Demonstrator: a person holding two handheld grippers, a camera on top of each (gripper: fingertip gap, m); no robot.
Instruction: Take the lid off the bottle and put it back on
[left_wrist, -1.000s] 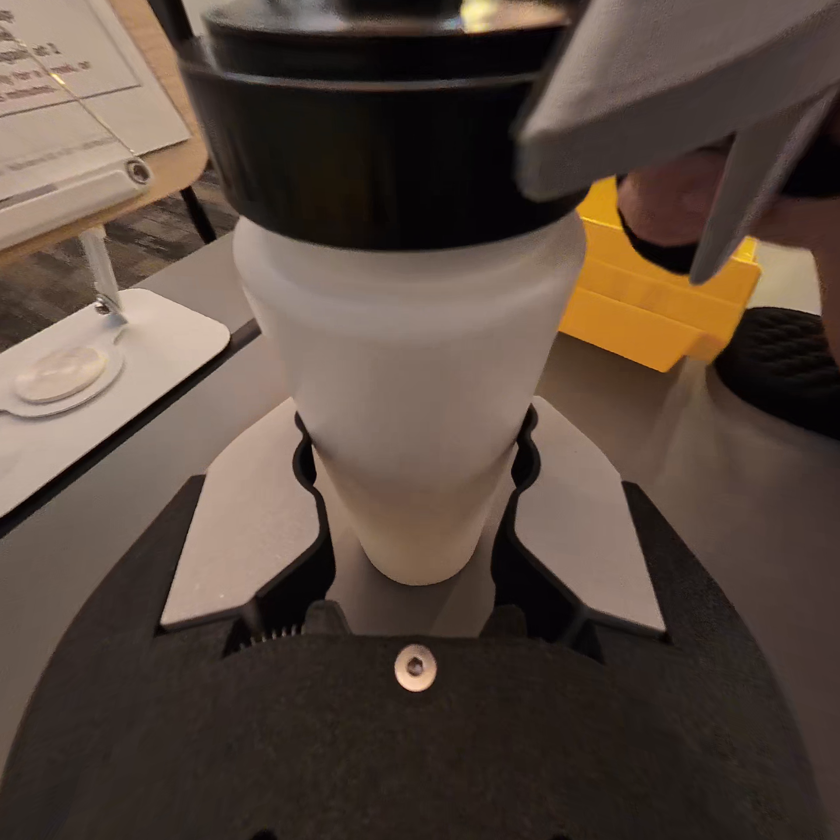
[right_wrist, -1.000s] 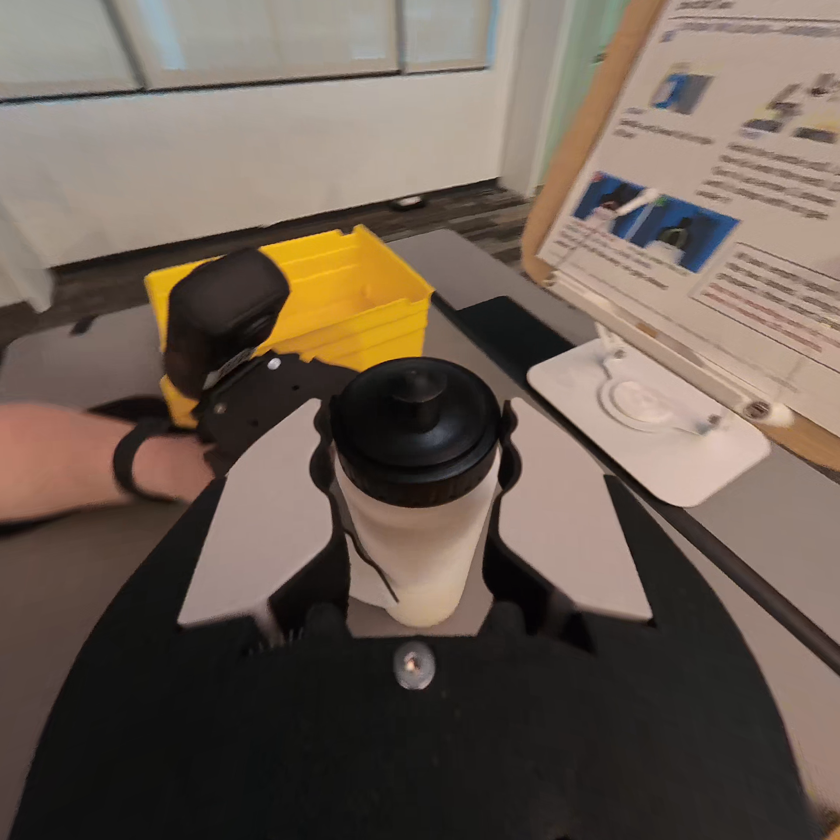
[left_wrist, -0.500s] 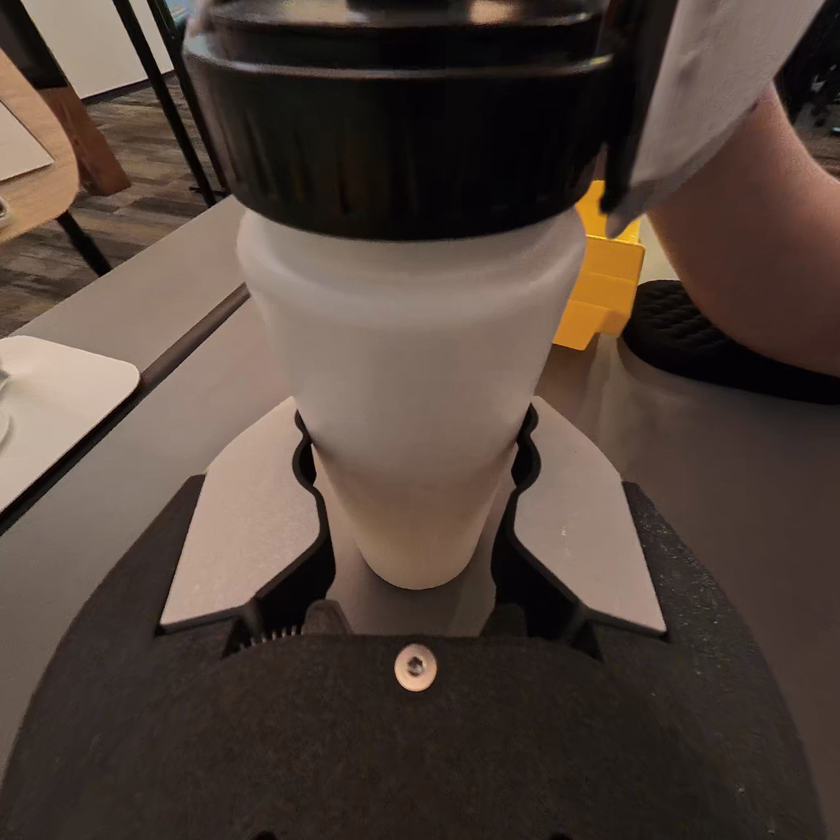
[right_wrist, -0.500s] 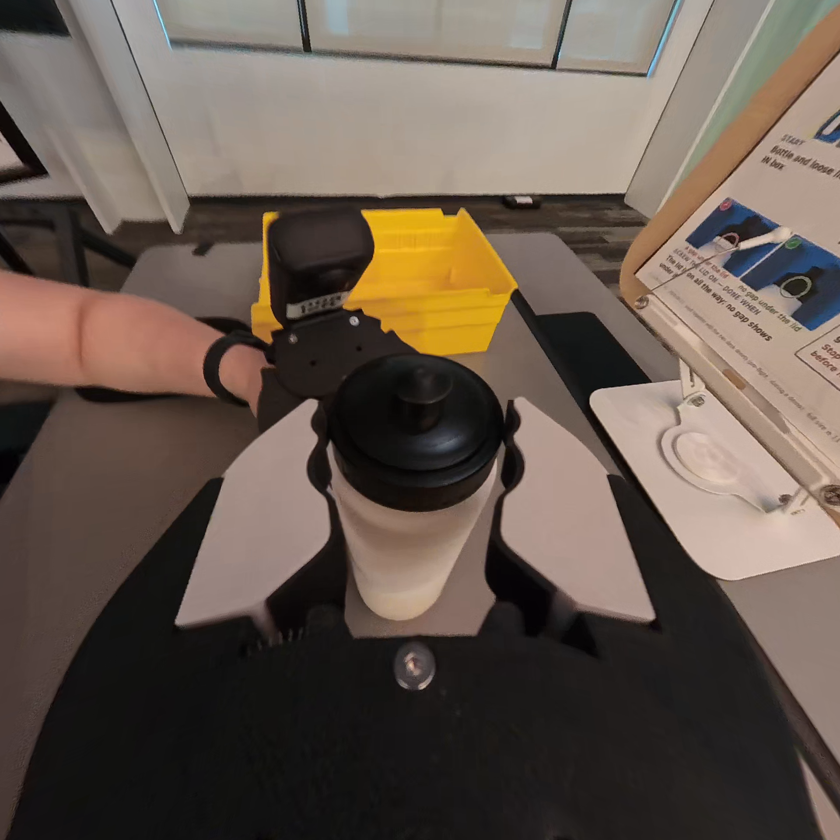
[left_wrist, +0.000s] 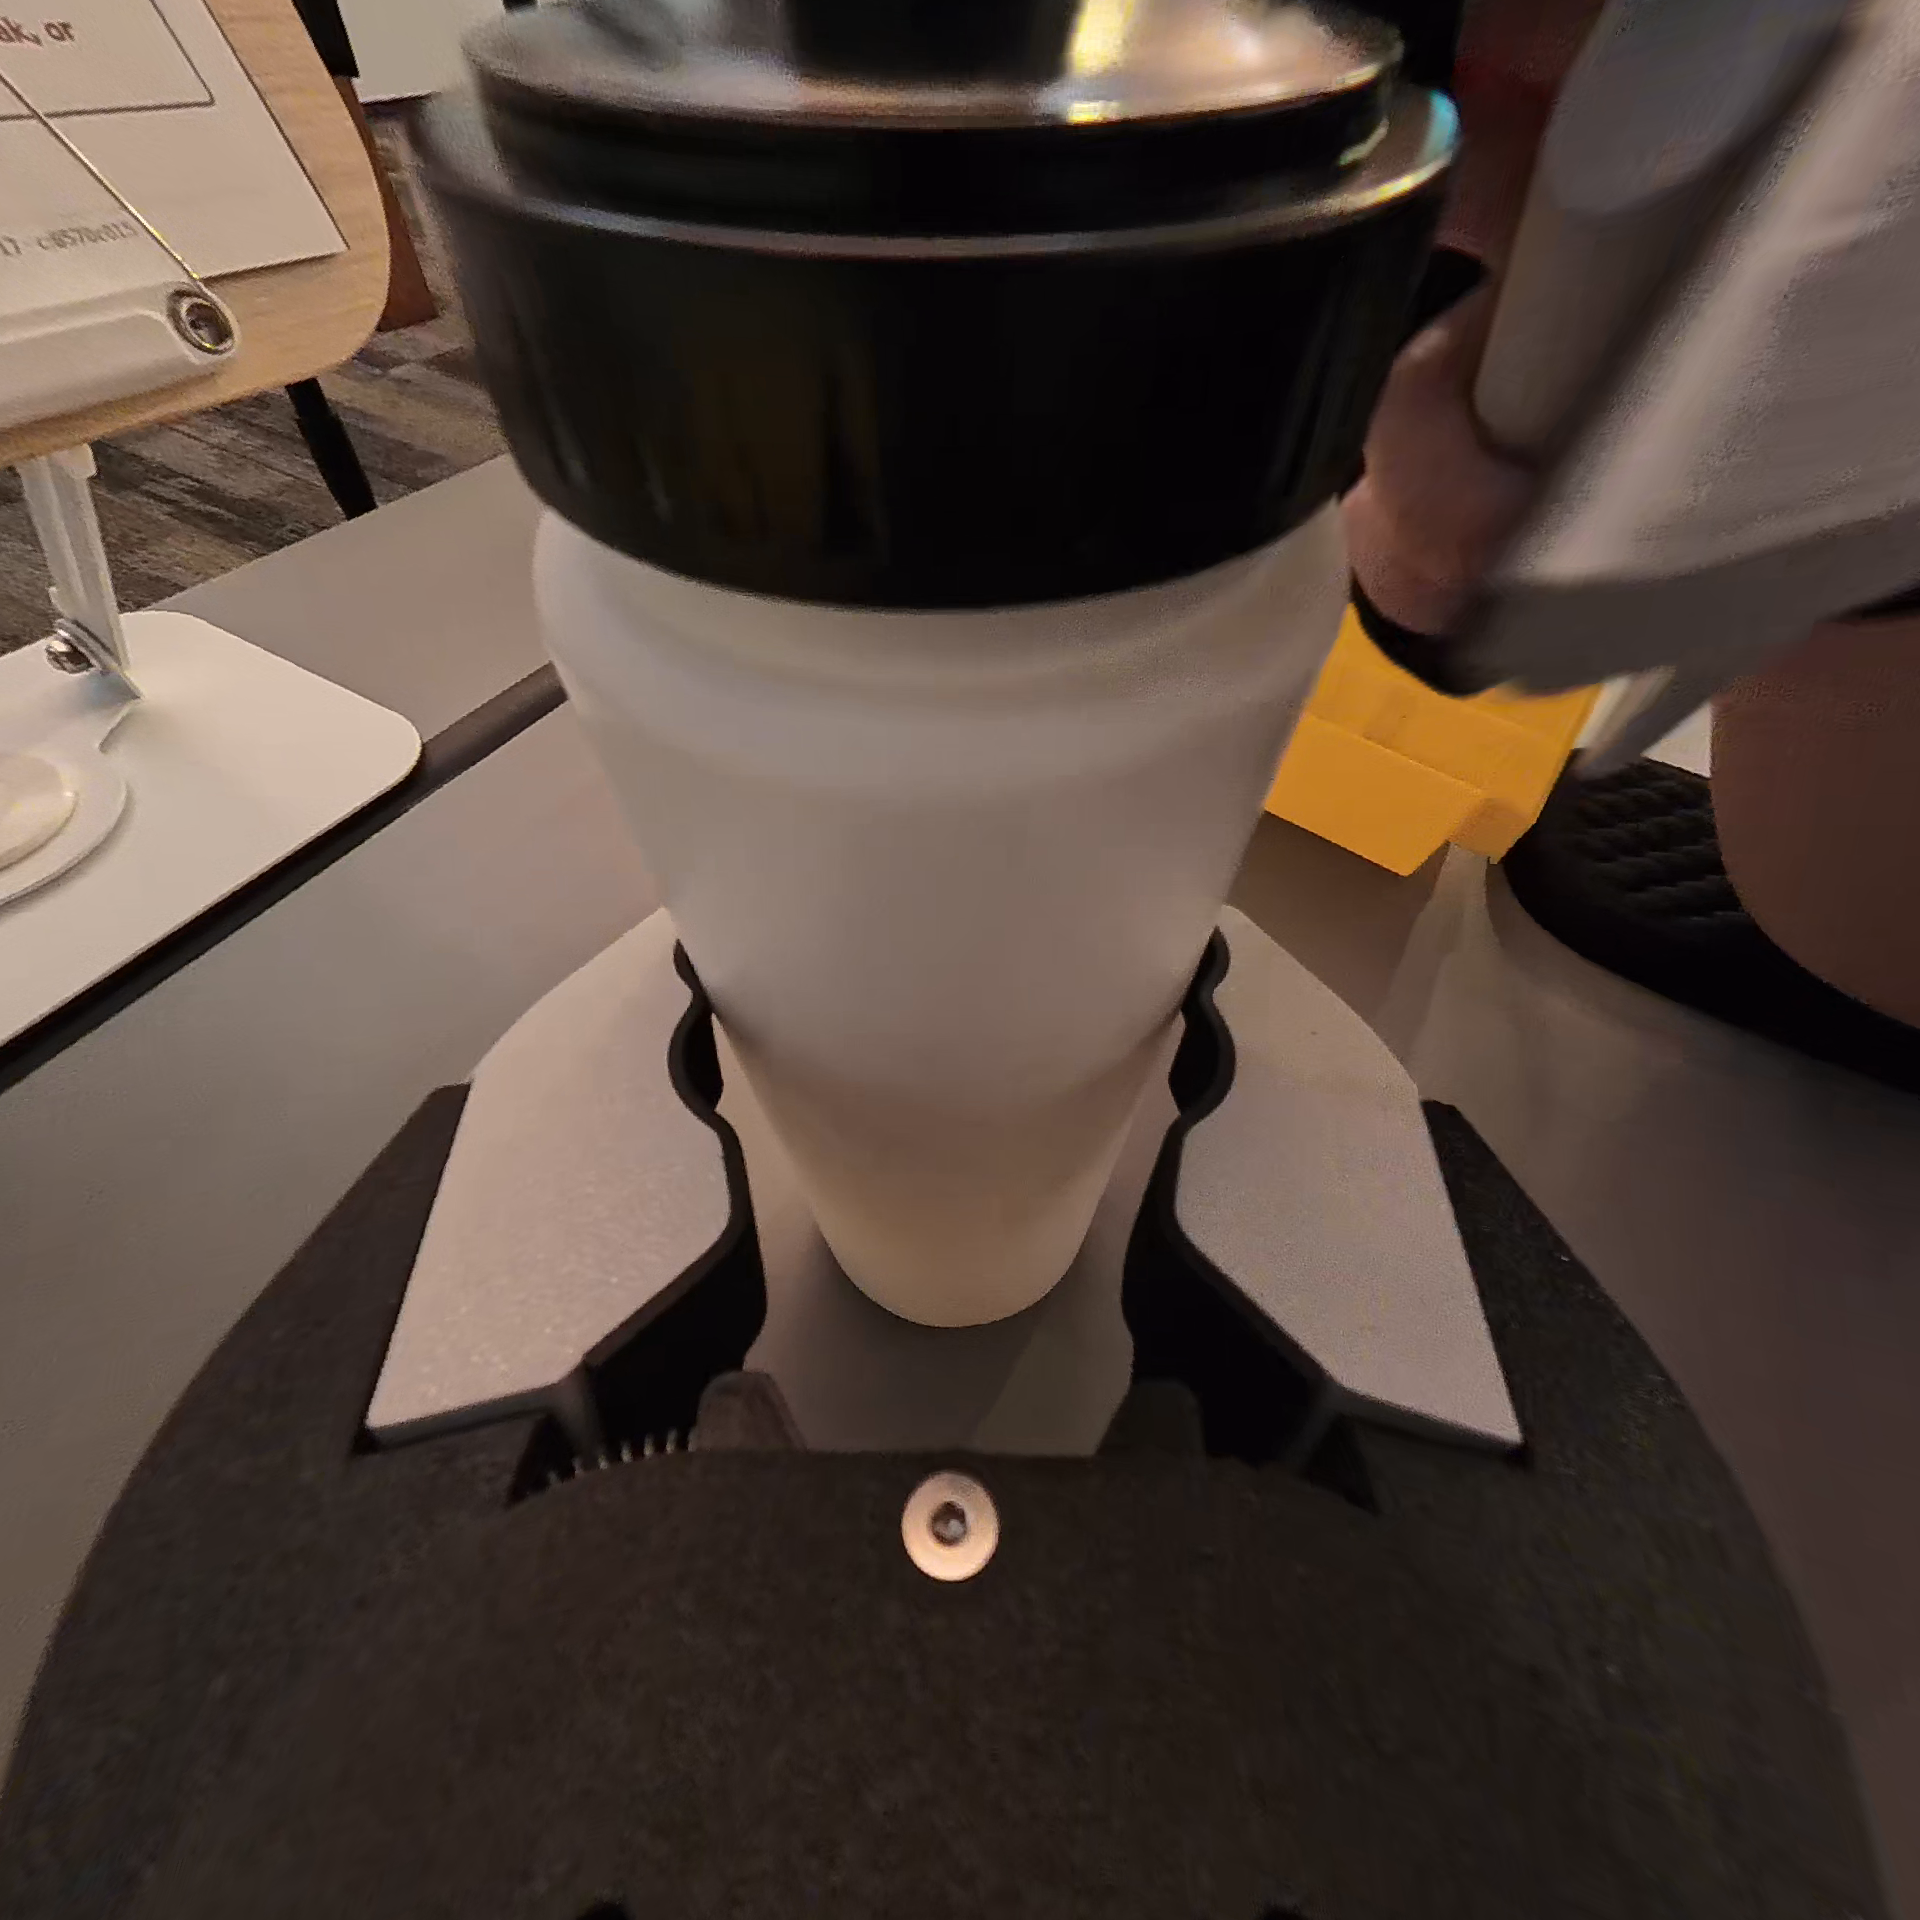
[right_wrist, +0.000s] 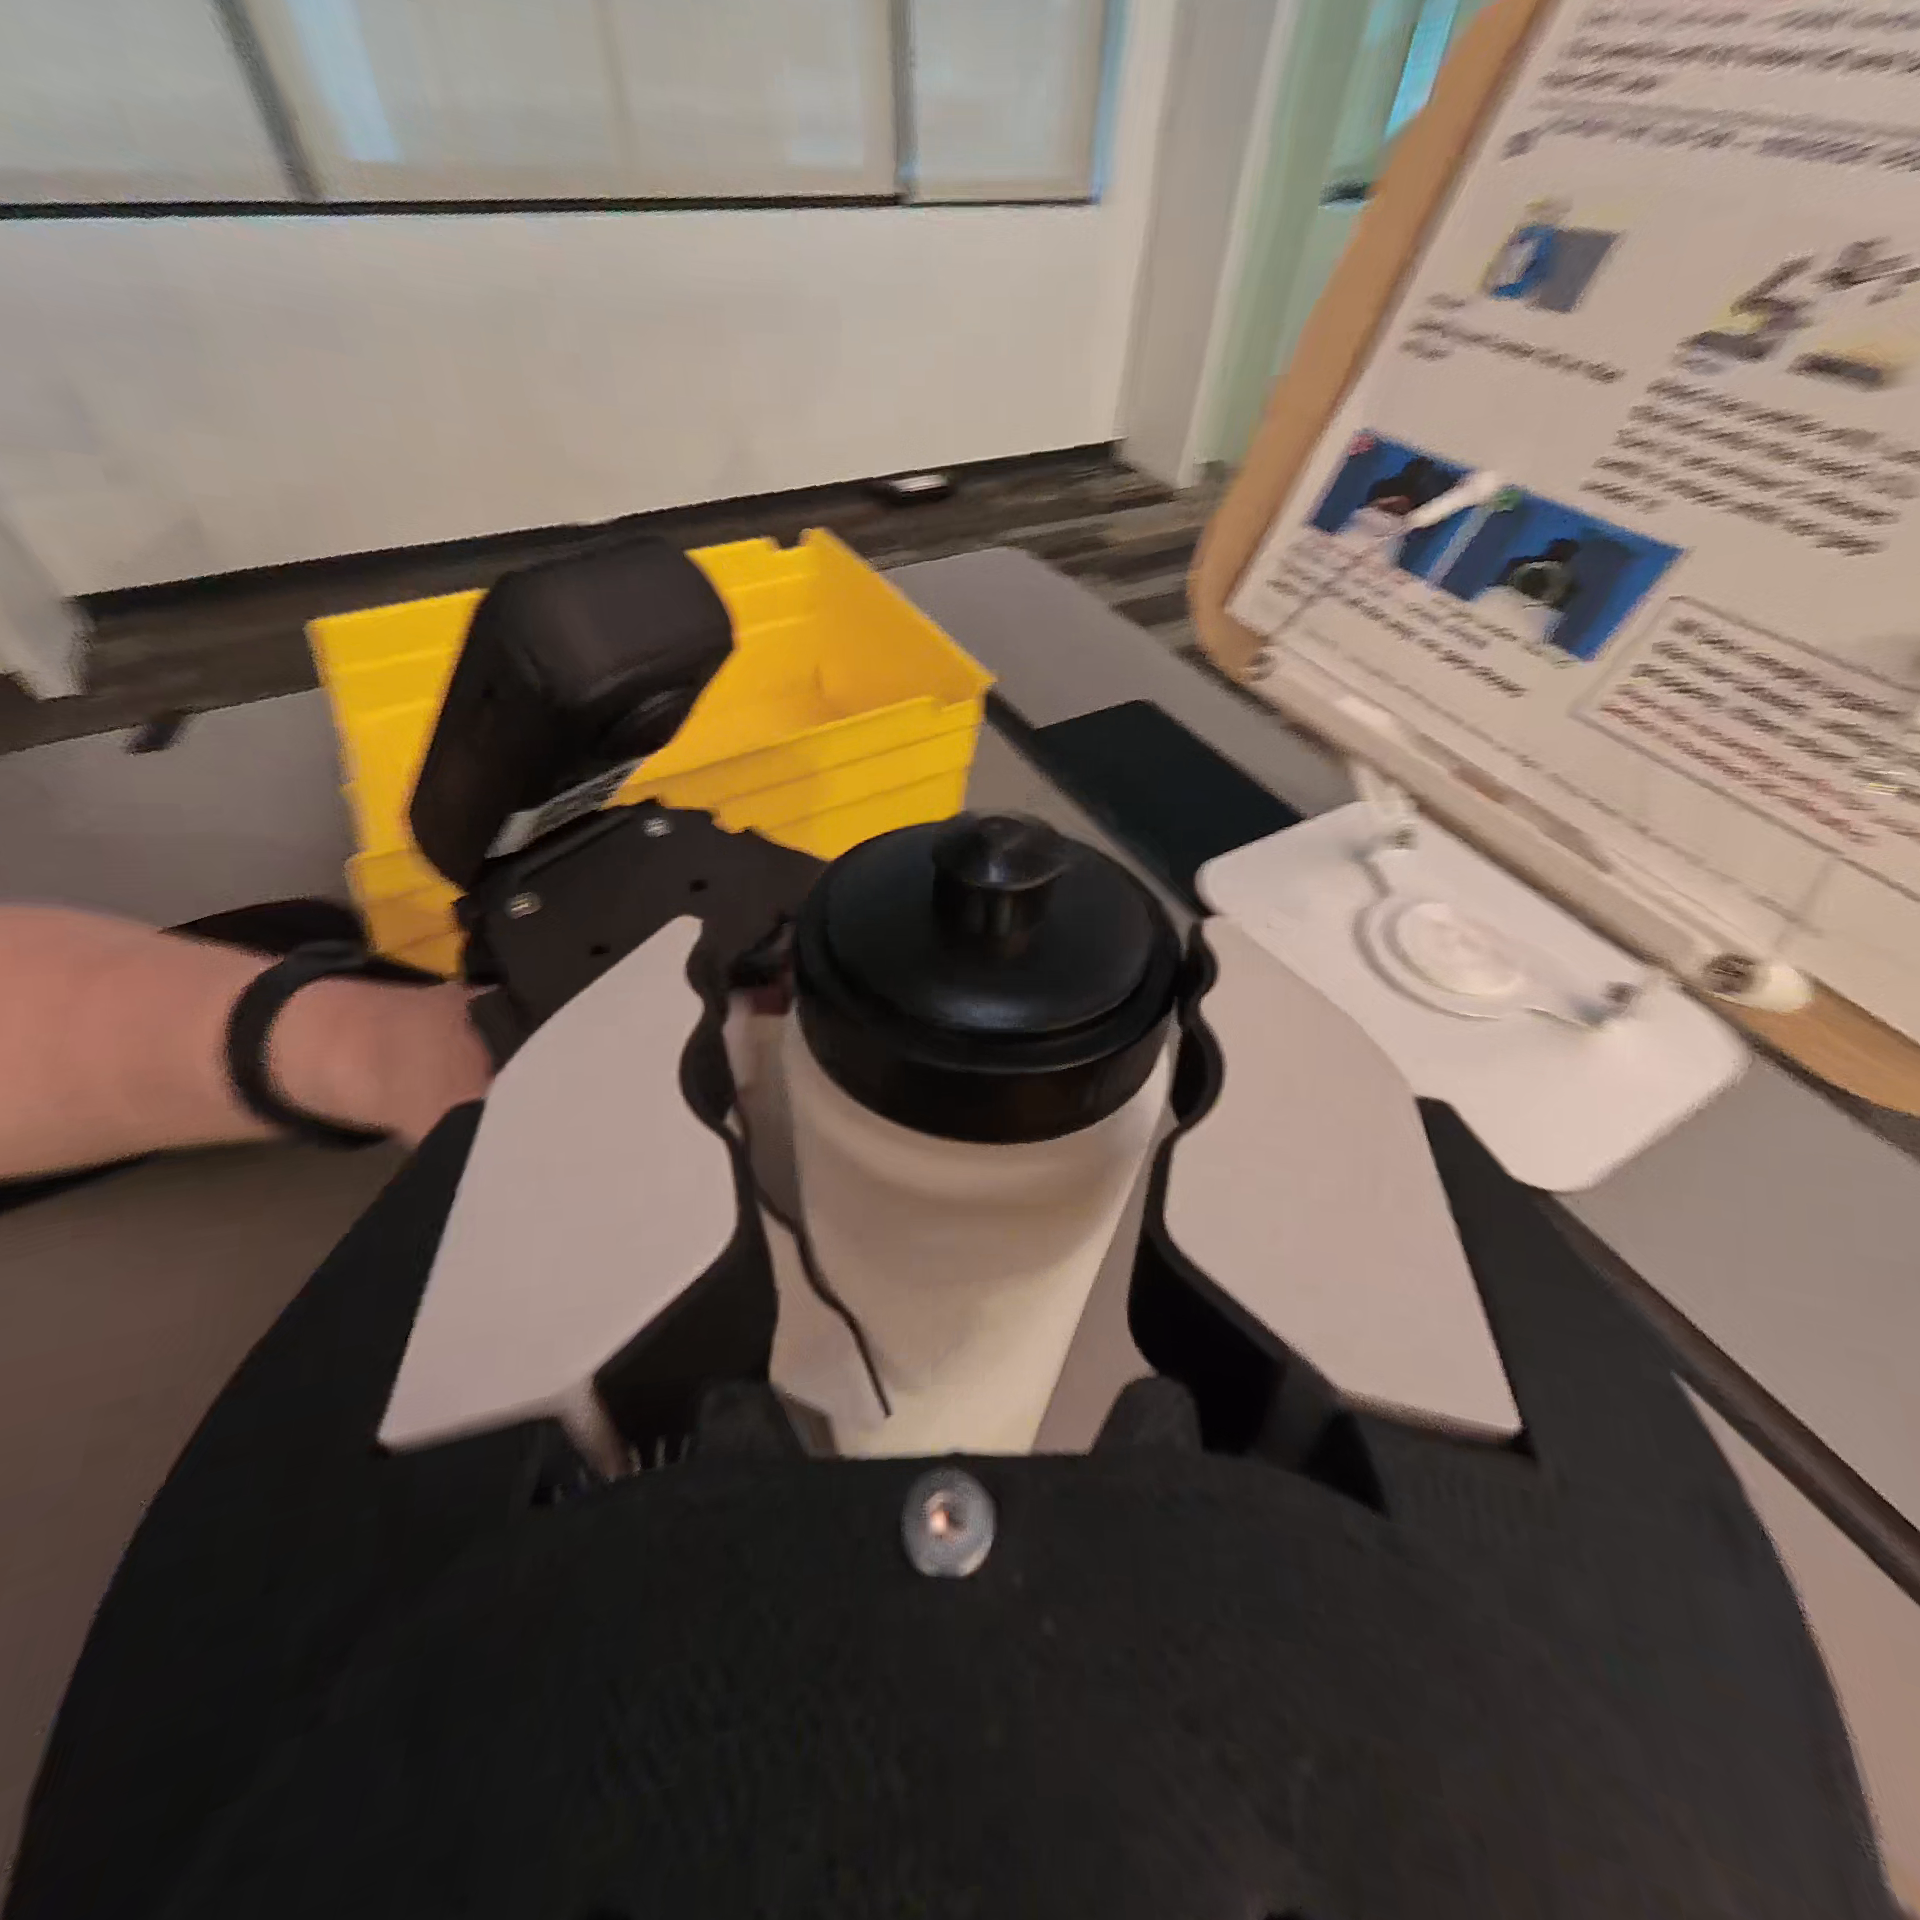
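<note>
Since half a second ago both cameras have swung: the board with printed sheets (left_wrist: 156, 197) is back at the upper left of the left wrist view, and the yellow bin (right_wrist: 831, 707) has slid leftward in the right wrist view.

Only the left wrist view shows the left claw (left_wrist: 951, 1049) pressed narrow against the lower body of the bottle (left_wrist: 935, 883), which stands on the desk (left_wrist: 260, 1091) between its fingers. Only the right wrist view looks down on the lid (right_wrist: 987, 966), flanked closely by the fingers of the right claw (right_wrist: 945, 997); whether they grip it I cannot tell. That view also shows the left claw (right_wrist: 769, 945) beyond and left of the bottle (right_wrist: 956, 1247), with a hand (right_wrist: 343, 1039) behind it.

White and cloudy, the bottle wears a ribbed black lid (left_wrist: 935, 364) with a knob on top, seated on its neck.

Beyond both claws, the bin shows nothing inside where its interior is visible.
</note>
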